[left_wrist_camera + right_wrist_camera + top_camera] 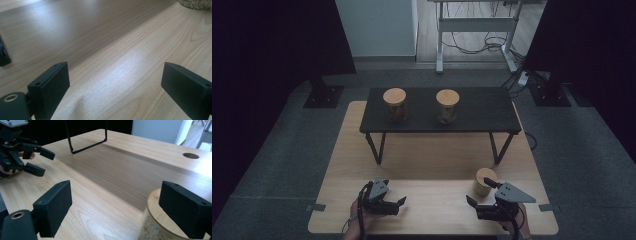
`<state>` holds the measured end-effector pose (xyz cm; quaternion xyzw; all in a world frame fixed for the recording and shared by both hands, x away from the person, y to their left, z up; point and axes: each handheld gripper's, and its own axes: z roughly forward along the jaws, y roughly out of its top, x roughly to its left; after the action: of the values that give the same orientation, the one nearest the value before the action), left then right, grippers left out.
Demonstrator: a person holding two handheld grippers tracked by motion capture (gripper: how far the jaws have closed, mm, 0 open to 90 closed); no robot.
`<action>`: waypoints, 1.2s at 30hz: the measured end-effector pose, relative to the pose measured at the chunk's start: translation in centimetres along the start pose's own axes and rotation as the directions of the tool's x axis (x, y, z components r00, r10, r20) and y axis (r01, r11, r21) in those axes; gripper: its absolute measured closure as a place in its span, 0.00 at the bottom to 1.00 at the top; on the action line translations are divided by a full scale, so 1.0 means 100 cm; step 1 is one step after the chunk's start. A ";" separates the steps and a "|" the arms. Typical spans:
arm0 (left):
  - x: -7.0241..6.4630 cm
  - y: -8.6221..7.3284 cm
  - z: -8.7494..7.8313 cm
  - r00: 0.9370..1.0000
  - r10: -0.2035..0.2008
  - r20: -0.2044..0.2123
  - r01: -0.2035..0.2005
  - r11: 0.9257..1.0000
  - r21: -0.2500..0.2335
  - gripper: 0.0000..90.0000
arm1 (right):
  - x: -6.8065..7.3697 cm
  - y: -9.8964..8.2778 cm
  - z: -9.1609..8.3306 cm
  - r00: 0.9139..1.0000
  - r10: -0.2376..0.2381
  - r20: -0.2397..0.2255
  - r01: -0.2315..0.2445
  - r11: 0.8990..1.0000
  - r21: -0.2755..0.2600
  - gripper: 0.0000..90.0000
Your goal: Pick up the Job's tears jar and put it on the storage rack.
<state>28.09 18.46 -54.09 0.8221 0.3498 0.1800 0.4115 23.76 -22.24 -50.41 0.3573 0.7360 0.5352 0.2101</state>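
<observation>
two jars (394, 103) sit on the shelf (482, 117); third jar (484, 181) on desk (427, 160), right gripper (482, 192) wide open beside it, not gripped. left gripper (398, 202) open, empty.

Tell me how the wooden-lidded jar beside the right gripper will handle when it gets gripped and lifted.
The jar looks filled with pale grains under its wooden lid, so it is probably heavy for its size. Its round, seemingly glass wall may slip between the right gripper's flat jaws, which stand open beside it. Standing upright, it seems stable; laid over, it would likely roll.
</observation>
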 end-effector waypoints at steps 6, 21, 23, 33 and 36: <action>0.000 0.000 0.000 1.000 0.003 0.003 -0.003 1.000 0.003 0.09 | -0.004 -0.004 -0.008 1.000 -0.004 0.021 0.004 1.000 -0.015 0.12; -0.001 0.000 0.001 1.000 0.005 0.004 -0.005 1.000 0.007 0.09 | -0.013 -0.012 -0.018 0.999 0.001 0.055 -0.001 1.000 0.000 0.12; -0.001 0.000 0.001 1.000 0.006 0.004 -0.006 1.000 0.007 0.09 | -0.015 -0.014 -0.019 0.998 0.004 0.060 -0.004 1.000 0.003 0.12; -0.001 0.000 0.002 1.000 0.006 0.005 -0.006 1.000 0.008 0.09 | -0.022 -0.019 -0.020 0.997 0.020 0.080 -0.021 1.000 0.016 0.12; -0.001 0.000 0.001 1.000 0.007 0.004 -0.007 1.000 0.007 0.09 | -0.023 -0.019 -0.020 0.996 0.020 0.082 -0.021 1.000 0.020 0.12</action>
<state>28.10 18.35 -54.17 0.8252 0.3469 0.1784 0.4085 23.31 -25.53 -51.73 0.3886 0.7286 0.5146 0.2310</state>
